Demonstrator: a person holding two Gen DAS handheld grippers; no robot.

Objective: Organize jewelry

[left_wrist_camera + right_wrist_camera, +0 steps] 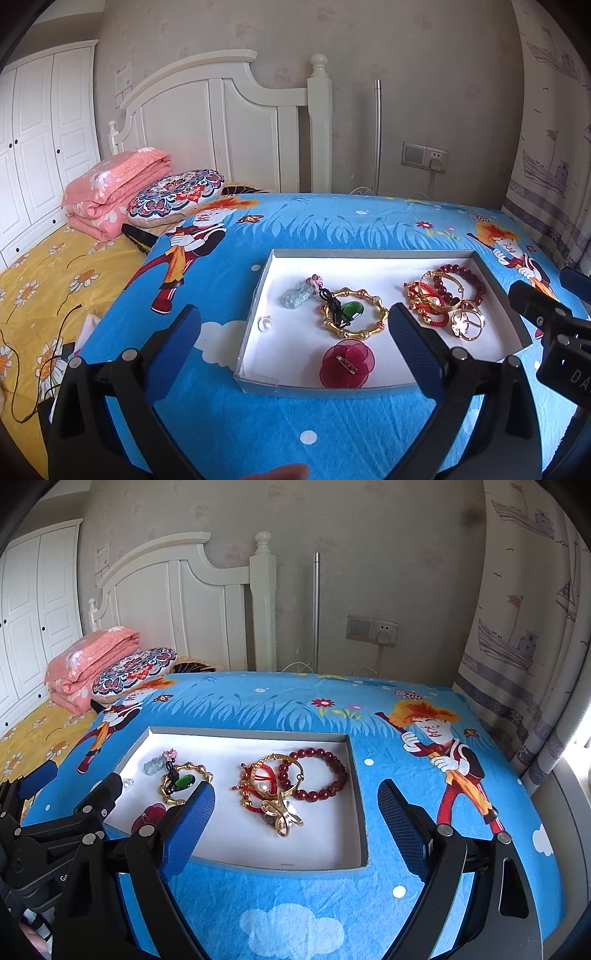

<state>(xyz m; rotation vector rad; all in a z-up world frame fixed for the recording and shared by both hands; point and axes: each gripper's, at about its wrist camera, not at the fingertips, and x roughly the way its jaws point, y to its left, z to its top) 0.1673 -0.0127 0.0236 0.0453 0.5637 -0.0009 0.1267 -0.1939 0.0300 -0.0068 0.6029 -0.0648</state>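
A shallow tray (369, 254) sits on a cloth-covered table (295, 424), and all the jewelry lies in it. At its left are a carved pendant (295, 297) and, nearer the front, a small bead (265, 324). Right of them a bamboo-link bangle (354, 314) rings an oval pendant (352, 312) on a knotted cord. In front of the bangle lies a flower brooch (346, 363). On the right side, a beaded bracelet (321, 775) overlaps a metal bangle (277, 777) and what looks like cord bracelets (251, 786); a butterfly brooch (282, 818) lies just before them. Left of the table stands a bed (37, 295) bearing a folded quilt (110, 188) and a cushion (173, 194), the headboard (207, 122) behind.
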